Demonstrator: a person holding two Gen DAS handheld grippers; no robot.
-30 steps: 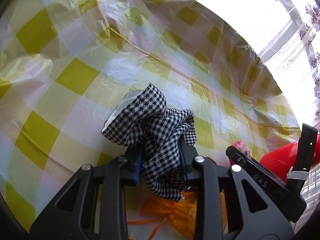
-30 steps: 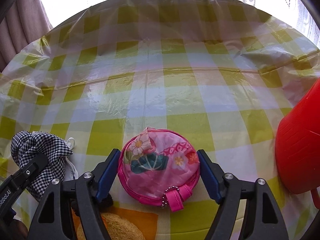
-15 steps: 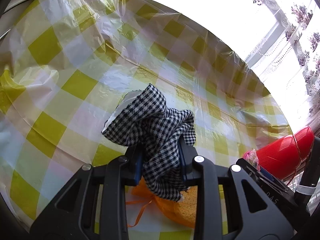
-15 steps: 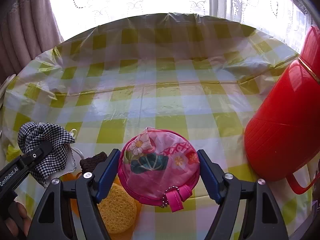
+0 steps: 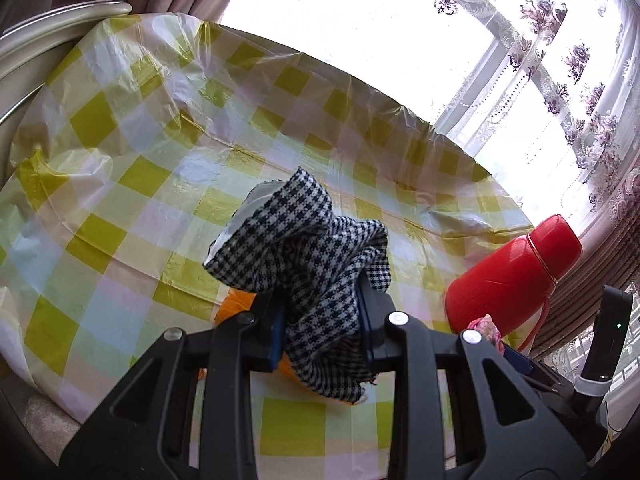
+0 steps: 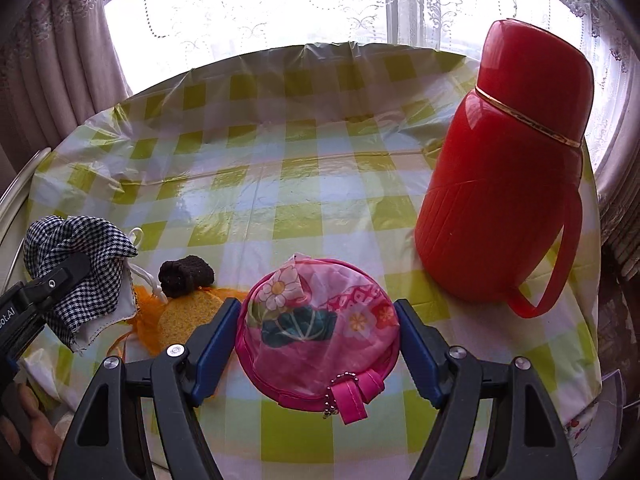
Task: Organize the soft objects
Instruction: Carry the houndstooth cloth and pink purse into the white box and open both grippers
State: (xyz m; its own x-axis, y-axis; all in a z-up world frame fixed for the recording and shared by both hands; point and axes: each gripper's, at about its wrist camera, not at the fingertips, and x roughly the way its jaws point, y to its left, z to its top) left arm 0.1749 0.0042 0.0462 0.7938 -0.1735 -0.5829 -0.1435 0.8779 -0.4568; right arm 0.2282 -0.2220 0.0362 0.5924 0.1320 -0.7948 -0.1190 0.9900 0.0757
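A black-and-white checked cloth (image 5: 304, 256) is bunched between the blue pads of my left gripper (image 5: 320, 332), which is shut on it above the table. From the right wrist view the same cloth (image 6: 80, 272) hangs at the left, white lining and cord showing. My right gripper (image 6: 318, 336) is shut on a round pink flowered pouch (image 6: 316, 324), its strap and bead chain dangling toward the camera. On the table below lie an orange mesh bag (image 6: 146, 320), a yellow round sponge (image 6: 188, 316) and a dark brown knitted piece (image 6: 185, 275).
A tall red thermos jug (image 6: 504, 176) with a handle stands at the right on the yellow-checked plastic tablecloth (image 6: 300, 184). Lace curtains and a bright window lie behind. A pale curved rail (image 5: 52, 36) runs past the table's left edge. A hand (image 6: 32, 428) shows bottom left.
Both grippers have risen and drawn back from the table with their loads. The thermos, the sponge and the brown piece have come into fuller view.
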